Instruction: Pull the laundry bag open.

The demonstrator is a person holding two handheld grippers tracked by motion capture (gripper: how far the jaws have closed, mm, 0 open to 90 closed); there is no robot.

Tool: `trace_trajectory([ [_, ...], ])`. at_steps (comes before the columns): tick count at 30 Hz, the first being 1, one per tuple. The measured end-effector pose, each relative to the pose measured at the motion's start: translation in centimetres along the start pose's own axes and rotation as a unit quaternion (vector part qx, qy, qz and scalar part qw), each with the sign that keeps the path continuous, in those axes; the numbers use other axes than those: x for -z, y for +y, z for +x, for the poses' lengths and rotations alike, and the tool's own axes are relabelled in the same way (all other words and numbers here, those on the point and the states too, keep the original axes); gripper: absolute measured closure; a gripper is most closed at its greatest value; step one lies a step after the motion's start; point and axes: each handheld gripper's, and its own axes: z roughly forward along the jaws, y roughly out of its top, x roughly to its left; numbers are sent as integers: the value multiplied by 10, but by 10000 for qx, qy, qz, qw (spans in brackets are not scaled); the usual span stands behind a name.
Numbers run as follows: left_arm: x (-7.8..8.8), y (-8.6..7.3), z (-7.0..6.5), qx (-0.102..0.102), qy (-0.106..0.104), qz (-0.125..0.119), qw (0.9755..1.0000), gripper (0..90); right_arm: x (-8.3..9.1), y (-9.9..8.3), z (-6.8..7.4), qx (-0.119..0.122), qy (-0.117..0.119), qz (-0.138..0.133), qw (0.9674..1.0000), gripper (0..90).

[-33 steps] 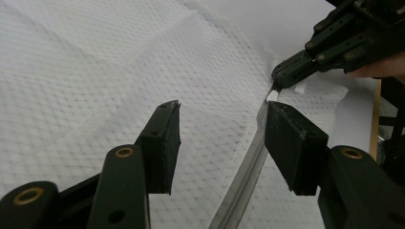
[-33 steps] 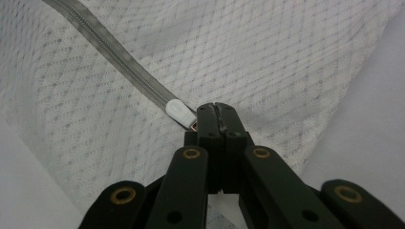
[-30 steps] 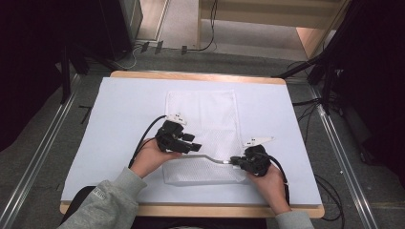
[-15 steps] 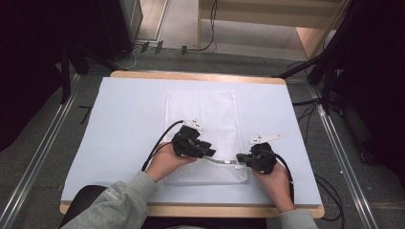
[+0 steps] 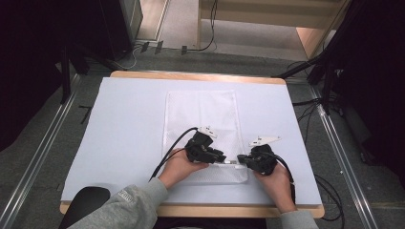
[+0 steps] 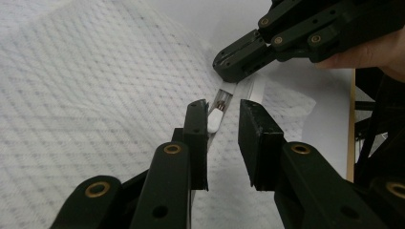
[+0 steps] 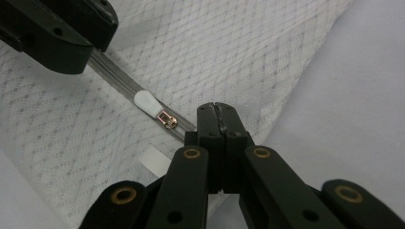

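Note:
A white mesh bag (image 5: 200, 114) lies flat on the white table cover (image 5: 119, 124), its zipper (image 7: 112, 78) running along the near edge. My left gripper (image 6: 223, 112) has just been closing its jaws. The white zipper pull (image 6: 215, 119) stands between them, close to the left pad, and is not pinched. In the high view the left gripper (image 5: 220, 158) points right at the right gripper (image 5: 242, 161). My right gripper (image 7: 219, 112) is shut on the zipper tape's end just past the brass slider (image 7: 167, 119) and white zipper pull (image 7: 145, 102).
The two grippers nearly meet tip to tip at the bag's near right corner. Cables trail from both hands over the table's wooden front edge (image 5: 191, 210). Metal floor rails (image 5: 38, 162) run along both sides, with dark equipment beyond.
My left hand has slid to the right along the bag's near edge, up to the right gripper. The right hand has stayed put.

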Motion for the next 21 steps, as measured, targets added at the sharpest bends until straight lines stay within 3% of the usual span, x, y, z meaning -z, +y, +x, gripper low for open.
trace_trajectory([
  [8,-22,1,2,-25,45,158,9999,755,0,0,0,-3,-13,0,10000,900],
  [13,-27,-2,5,-71,135,191,9997,741,0,0,0,-1,-13,-2,10000,900],
  [21,-29,-8,5,-51,-44,77,9999,739,0,0,1,-3,-15,-2,10000,900],
])
